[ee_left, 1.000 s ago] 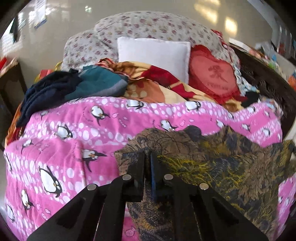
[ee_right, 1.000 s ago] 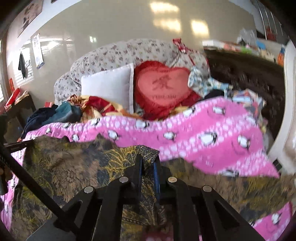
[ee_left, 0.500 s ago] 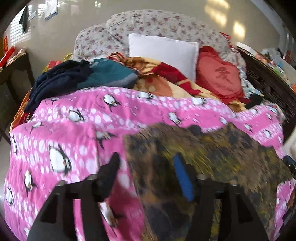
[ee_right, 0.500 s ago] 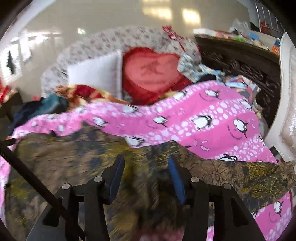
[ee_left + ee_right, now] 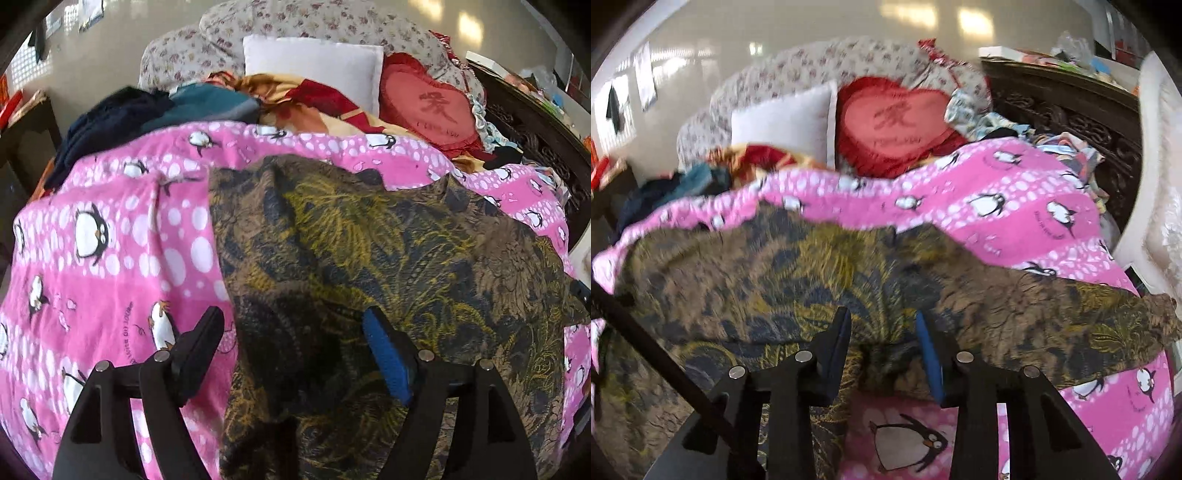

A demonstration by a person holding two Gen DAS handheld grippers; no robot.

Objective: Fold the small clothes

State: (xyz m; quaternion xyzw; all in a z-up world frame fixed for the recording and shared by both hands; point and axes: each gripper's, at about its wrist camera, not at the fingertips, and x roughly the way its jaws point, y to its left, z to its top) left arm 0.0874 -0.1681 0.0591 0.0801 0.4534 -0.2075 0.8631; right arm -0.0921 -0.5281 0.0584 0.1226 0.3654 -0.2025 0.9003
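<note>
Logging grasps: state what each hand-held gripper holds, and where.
Nothing. The left hand-held gripper and right hand-held gripper both stand open over the garment.

my right fingers spread over the patterned cloth

my right gripper [image 5: 882,332] hangs with its jaws apart, gripping nothing. below them lies the brown and yellow garment [image 5: 783,280], spread across the pink penguin blanket [image 5: 1015,218]. farther back a red heart cushion [image 5: 894,125] leans beside a white pillow [image 5: 783,122].
</note>
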